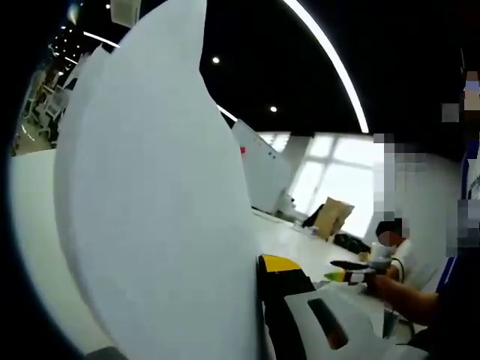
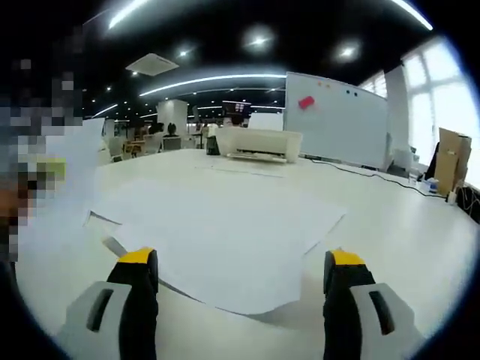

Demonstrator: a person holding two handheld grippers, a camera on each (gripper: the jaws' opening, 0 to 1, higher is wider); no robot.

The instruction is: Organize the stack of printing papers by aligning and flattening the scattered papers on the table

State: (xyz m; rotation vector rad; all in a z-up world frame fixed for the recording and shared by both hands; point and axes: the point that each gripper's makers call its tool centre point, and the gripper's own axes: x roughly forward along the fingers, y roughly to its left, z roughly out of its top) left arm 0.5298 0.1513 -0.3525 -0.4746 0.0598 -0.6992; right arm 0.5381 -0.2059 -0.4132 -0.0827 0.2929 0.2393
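Loose spread of white printing paper sheets point(image 2: 225, 240) is seen lying flat on the white table point(image 2: 405, 225), directly ahead of the right gripper point(image 2: 238, 277). Its jaws are spread wide, nothing between them; the near paper edge sits just beyond the yellow tips. Long axis of the spread runs roughly across the view, corners skewed. In the left gripper view a raised white sheet point(image 1: 157, 210) is held up close, apparently clamped by the left gripper point(image 1: 259, 300); actual jaw contact can't be confirmed. Right gripper is judged nearer the scattered sheets.
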